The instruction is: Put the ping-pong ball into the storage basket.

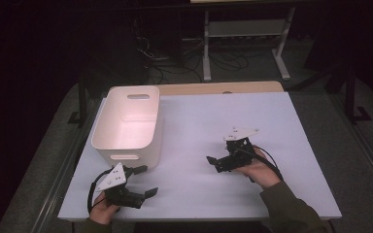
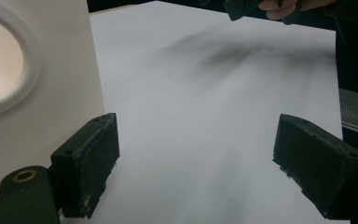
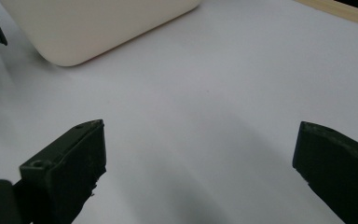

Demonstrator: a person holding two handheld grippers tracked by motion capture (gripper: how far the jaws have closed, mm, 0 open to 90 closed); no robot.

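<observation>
A white plastic bin [image 1: 126,126] with handle cut-outs stands on the left part of the white table [image 1: 252,116]; its inside looks empty. My left gripper [image 1: 144,181] rests near the table's front left corner, just in front of the bin, jaws wide open around bare table [image 2: 191,154]. The bin's wall [image 2: 42,84] rises just left of its left jaw. My right gripper [image 1: 212,162] sits right of centre, pointing left toward the bin [image 3: 98,25], open with nothing between its jaws [image 3: 196,163].
A wooden strip [image 1: 218,88] edges the table's far side. Behind it stands a white metal frame [image 1: 245,36] with cables on the dark floor. A person's hands and a green sleeve [image 1: 286,208] come in from the bottom.
</observation>
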